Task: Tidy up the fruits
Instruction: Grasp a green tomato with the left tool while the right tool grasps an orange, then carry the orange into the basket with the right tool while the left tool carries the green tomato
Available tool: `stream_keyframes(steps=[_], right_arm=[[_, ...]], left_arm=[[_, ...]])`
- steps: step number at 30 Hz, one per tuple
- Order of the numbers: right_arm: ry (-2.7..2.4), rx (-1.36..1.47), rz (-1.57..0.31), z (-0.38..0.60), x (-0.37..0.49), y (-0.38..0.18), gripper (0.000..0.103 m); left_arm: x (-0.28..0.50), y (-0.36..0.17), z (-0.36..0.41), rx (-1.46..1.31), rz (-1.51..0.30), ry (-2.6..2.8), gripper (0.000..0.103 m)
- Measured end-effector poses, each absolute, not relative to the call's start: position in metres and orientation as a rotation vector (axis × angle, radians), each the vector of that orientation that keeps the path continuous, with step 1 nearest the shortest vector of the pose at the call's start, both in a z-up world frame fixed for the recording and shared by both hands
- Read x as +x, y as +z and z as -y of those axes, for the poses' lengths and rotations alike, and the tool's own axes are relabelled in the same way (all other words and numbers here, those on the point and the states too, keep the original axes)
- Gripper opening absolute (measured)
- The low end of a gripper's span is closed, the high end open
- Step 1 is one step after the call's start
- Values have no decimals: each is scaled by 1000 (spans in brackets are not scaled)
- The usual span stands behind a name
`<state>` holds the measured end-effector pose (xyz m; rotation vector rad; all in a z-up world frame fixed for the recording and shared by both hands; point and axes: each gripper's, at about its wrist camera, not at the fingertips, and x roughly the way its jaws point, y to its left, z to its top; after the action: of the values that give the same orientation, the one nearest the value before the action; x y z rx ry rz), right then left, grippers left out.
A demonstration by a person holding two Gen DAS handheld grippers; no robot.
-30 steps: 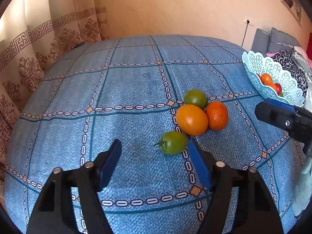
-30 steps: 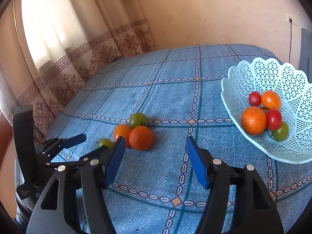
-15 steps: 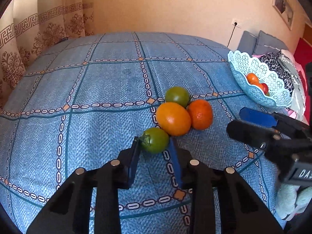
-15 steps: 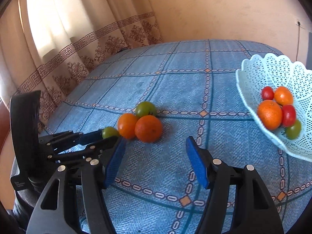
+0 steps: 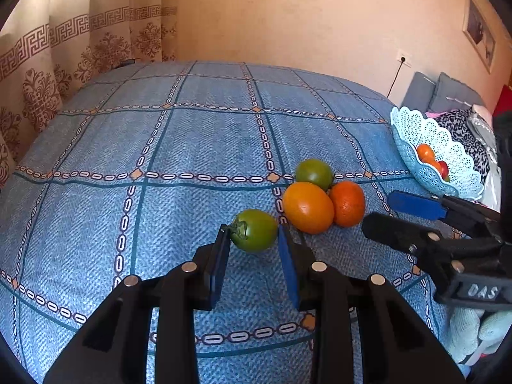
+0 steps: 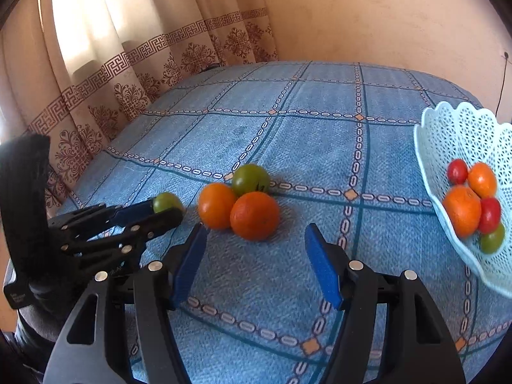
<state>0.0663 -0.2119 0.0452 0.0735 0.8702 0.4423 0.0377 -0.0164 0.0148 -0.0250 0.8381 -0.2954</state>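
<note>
Blue padded fingers of the left gripper [image 5: 253, 246] close on a small green tomato [image 5: 254, 230] at lower centre of the left wrist view, one pad against its stem end and the other against its opposite side, the fruit resting on or just above a blue checked tablecloth [image 5: 198, 147]. Just up and to the right of it in that frame sits a tight cluster of three fruits touching one another: a yellow-orange tomato [image 5: 308, 207], an orange [image 5: 347, 204] and a larger green tomato [image 5: 314, 173] behind them. At the right edge of the same view, a pale blue lattice basket [image 5: 412, 128] with a scalloped rim holds several orange and red fruits. Seen from the right wrist camera, the right gripper [image 6: 254, 260] stands wide open with nothing between its blue pads, low in the frame and just short of the orange, which lies above the gap. The left gripper appears at middle left of that view, clamped on the small green tomato, which sits left of the cluster and apart from it. The basket fills the right edge, well apart from the cluster, with two orange fruits, two red tomatoes and a green one inside. Patterned beige curtains [image 6: 134, 73] hang across the upper left.
</note>
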Motion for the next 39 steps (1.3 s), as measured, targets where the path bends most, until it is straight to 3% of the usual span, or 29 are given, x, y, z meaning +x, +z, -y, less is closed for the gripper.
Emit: stream_keyframes(steps=[14,18,39], right_arm=[[485,128,-915,209,87,29,49],[482,108,-905,207,85,30,39],[320,134,-750,237,56,62,39]], left_arm=[[39,13,19,-22,-840,-294,31],[38,13,21,-16,-837,-293,31],[28,39,25,-15,-781,-246,31]])
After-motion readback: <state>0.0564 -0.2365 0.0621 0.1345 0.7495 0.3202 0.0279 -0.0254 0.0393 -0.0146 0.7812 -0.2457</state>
